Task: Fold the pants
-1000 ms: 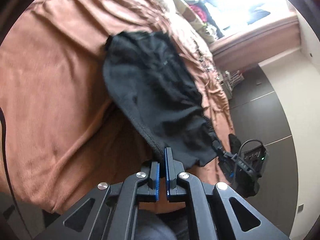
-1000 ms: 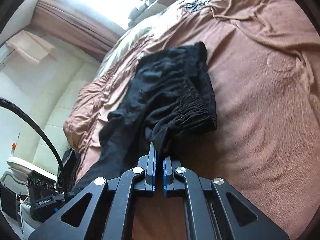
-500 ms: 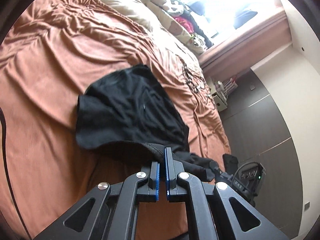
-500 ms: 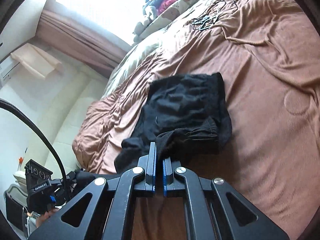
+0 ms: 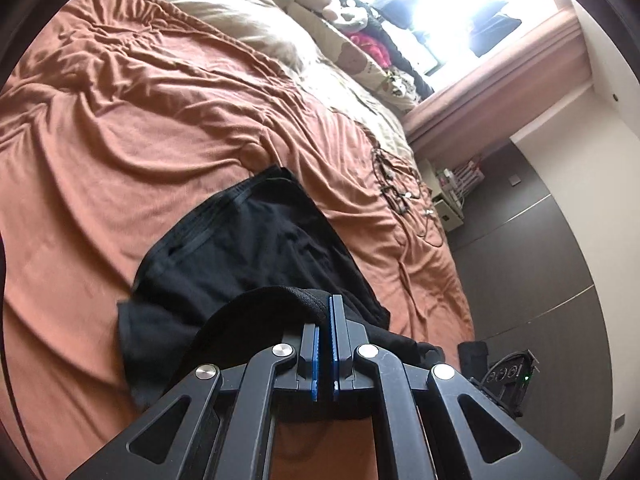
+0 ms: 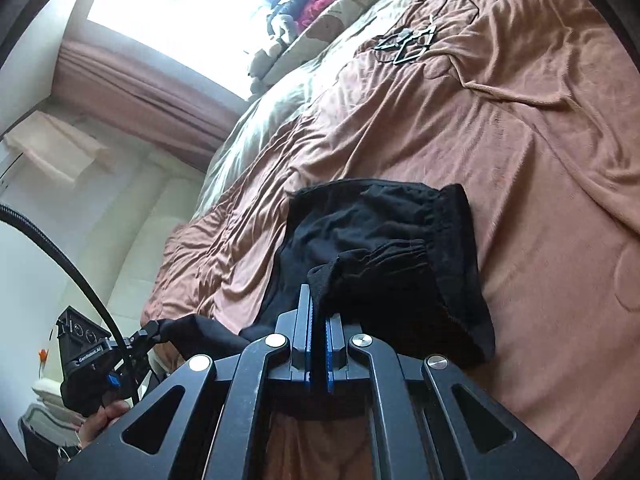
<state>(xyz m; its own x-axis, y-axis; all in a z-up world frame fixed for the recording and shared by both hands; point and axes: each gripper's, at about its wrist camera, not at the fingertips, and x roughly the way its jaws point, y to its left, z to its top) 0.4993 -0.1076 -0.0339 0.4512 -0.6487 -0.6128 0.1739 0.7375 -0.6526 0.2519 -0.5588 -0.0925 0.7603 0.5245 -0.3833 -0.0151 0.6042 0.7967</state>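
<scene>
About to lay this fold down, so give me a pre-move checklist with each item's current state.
1. Left hand-held gripper shut on the black pants: ok.
2. Right hand-held gripper shut on the pants: ok.
3. Far part of the pants resting on the brown bedspread: ok.
4. Landing area free of the cables: ok, they lie farther up the bed.
5. Held edges aligned: cannot tell.

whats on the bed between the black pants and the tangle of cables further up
Only bare rumpled brown blanket lies between the black pants and the cables. The left wrist view shows that stretch best; the right wrist view agrees.
</scene>
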